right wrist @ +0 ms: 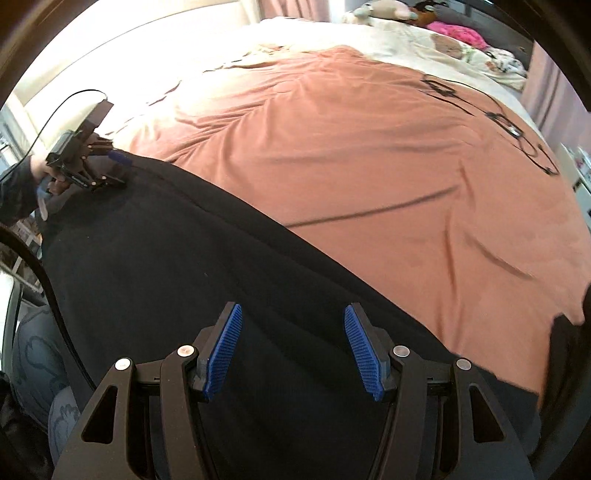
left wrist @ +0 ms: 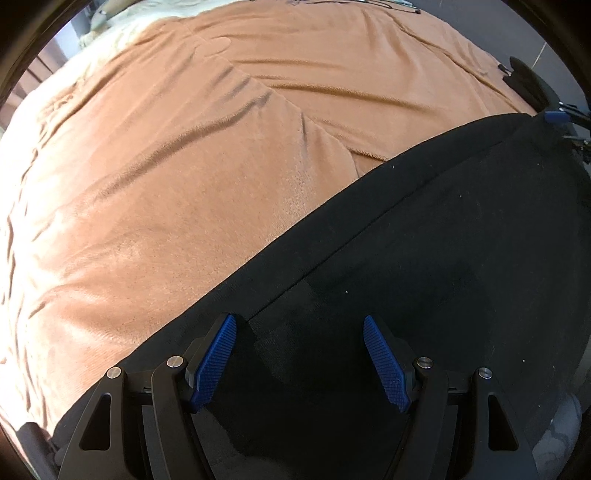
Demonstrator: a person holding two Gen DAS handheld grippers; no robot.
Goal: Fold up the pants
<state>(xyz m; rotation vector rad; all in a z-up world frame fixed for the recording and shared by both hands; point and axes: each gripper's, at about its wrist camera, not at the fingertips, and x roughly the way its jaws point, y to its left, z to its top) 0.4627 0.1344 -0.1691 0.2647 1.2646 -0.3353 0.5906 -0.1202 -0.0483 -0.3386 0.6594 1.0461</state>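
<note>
Folding looks barely started: black pants are spread flat on the orange blanket, directly under both tools. Left gripper and right gripper are held apart, nothing clamped. All folds judged outstanding.

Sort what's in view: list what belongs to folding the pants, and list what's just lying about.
Belongs to the job:
- black pants, spread on the orange blanket
- left gripper, open over the pants
- right gripper, open over the pants

Just lying about:
- black cables on the blanket
- stuffed toys at the far end
- pink cloth beside them
</note>
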